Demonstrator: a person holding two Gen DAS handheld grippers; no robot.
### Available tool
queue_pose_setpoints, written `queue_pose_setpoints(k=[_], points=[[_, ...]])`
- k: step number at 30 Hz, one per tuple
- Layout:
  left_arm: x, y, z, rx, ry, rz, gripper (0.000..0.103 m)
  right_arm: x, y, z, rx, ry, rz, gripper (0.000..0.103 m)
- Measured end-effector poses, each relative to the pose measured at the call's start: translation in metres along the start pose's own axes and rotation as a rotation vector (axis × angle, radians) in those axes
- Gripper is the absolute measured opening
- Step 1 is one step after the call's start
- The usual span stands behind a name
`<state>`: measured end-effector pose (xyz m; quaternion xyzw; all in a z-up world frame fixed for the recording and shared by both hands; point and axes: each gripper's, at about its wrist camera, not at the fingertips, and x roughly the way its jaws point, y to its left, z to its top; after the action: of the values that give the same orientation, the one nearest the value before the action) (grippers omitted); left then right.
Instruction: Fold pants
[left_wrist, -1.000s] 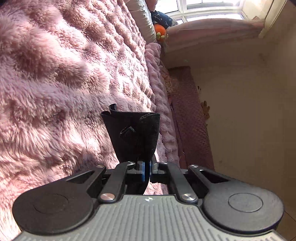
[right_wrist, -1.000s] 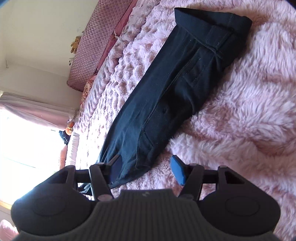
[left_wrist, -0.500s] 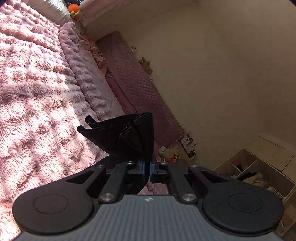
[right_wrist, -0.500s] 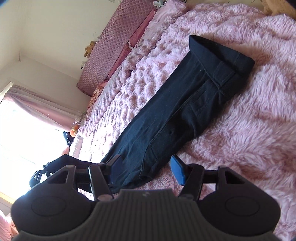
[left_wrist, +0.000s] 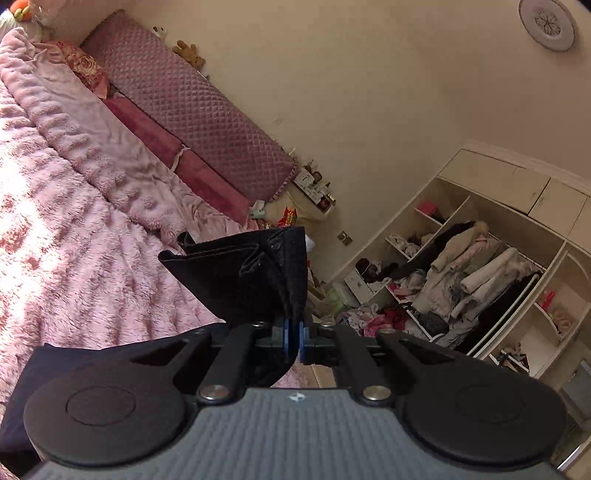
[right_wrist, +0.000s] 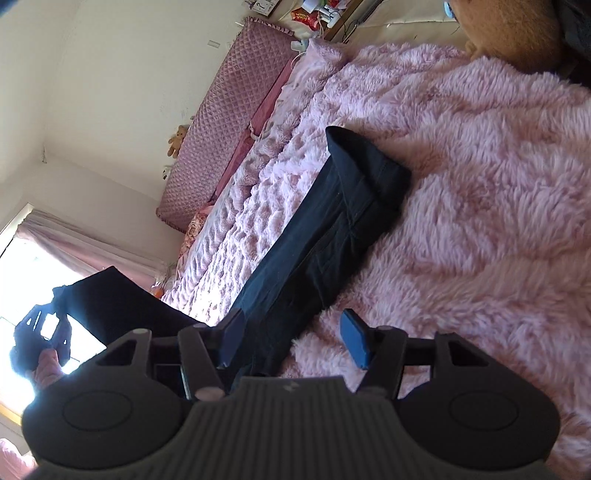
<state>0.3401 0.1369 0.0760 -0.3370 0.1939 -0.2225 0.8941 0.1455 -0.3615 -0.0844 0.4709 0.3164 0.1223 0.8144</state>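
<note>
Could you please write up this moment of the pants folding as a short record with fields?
surface: fluffy pink blanket on a bed
item: dark pants, laid lengthwise, far end flat on the blanket
left gripper: shut on one end of the pants, raised off the bed
right gripper: open, straddling the pants, not clamped
fold: not yet completed
background: open wardrobe with clothes

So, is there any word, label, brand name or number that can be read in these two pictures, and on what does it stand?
No text is readable in either view.
Red snack packets beside the bed: printing too small and blurred to read.
Small framed item on the bedside stand: marks too small to read.
Small emblem on the left gripper body: a symbol, no letters.
Dark pants on the pink blanket: no label shows.
</note>
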Motion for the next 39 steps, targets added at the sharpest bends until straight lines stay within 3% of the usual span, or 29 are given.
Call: queue_pose_setpoints(k=[7, 12, 15, 19, 21, 22, 23, 24, 26, 28, 31, 34, 36, 38, 39], points=[[0.078, -0.085, -0.11, 0.216, 0.121, 0.038, 0.004, -0.026, -0.008, 0.028, -0.096, -0.072, -0.075, 0.056], [0.129, -0.123, -0.193, 0.317, 0.229, 0.06, 0.004, -0.037, 0.02, 0.038, -0.364, -0.103, -0.328, 0.055], [0.153, -0.142, -0.245, 0.432, 0.262, 0.121, 0.004, -0.039, 0.024, 0.038, -0.45, -0.094, -0.426, 0.055], [0.176, -0.147, -0.288, 0.488, 0.307, 0.166, 0.005, -0.048, 0.014, 0.035, -0.436, -0.098, -0.449, 0.055], [0.181, -0.145, -0.299, 0.499, 0.306, 0.146, 0.019, -0.053, 0.005, 0.033, -0.403, -0.097, -0.446, 0.055], [0.179, -0.144, -0.303, 0.488, 0.311, 0.133, 0.03, -0.055, 0.001, 0.032, -0.386, -0.094, -0.449, 0.055], [0.176, -0.143, -0.304, 0.47, 0.334, 0.102, 0.054, -0.057, -0.002, 0.031, -0.37, -0.089, -0.451, 0.055], [0.168, -0.141, -0.303, 0.452, 0.348, 0.063, 0.069, -0.06, -0.005, 0.03, -0.352, -0.086, -0.454, 0.055], [0.142, -0.137, -0.298, 0.409, 0.316, -0.043, 0.069, -0.067, -0.01, 0.03, -0.323, -0.096, -0.447, 0.055], [0.099, -0.128, -0.284, 0.32, 0.288, -0.198, 0.073, -0.073, -0.015, 0.032, -0.305, -0.112, -0.419, 0.055], [0.054, -0.11, -0.252, 0.235, 0.297, -0.278, 0.076, -0.072, -0.017, 0.043, -0.293, -0.116, -0.37, 0.055], [0.024, -0.082, -0.222, 0.243, 0.287, -0.204, 0.078, -0.051, -0.02, 0.068, -0.249, -0.059, -0.205, 0.056], [0.017, -0.062, -0.204, 0.296, 0.295, -0.084, 0.077, -0.028, -0.022, 0.087, -0.213, 0.003, -0.13, 0.055], [0.013, -0.04, -0.188, 0.27, 0.288, 0.12, 0.071, 0.002, -0.011, 0.108, -0.236, 0.056, -0.195, 0.055], [0.01, -0.03, -0.182, 0.243, 0.281, 0.176, 0.07, 0.021, 0.002, 0.117, -0.287, 0.075, -0.244, 0.055]])
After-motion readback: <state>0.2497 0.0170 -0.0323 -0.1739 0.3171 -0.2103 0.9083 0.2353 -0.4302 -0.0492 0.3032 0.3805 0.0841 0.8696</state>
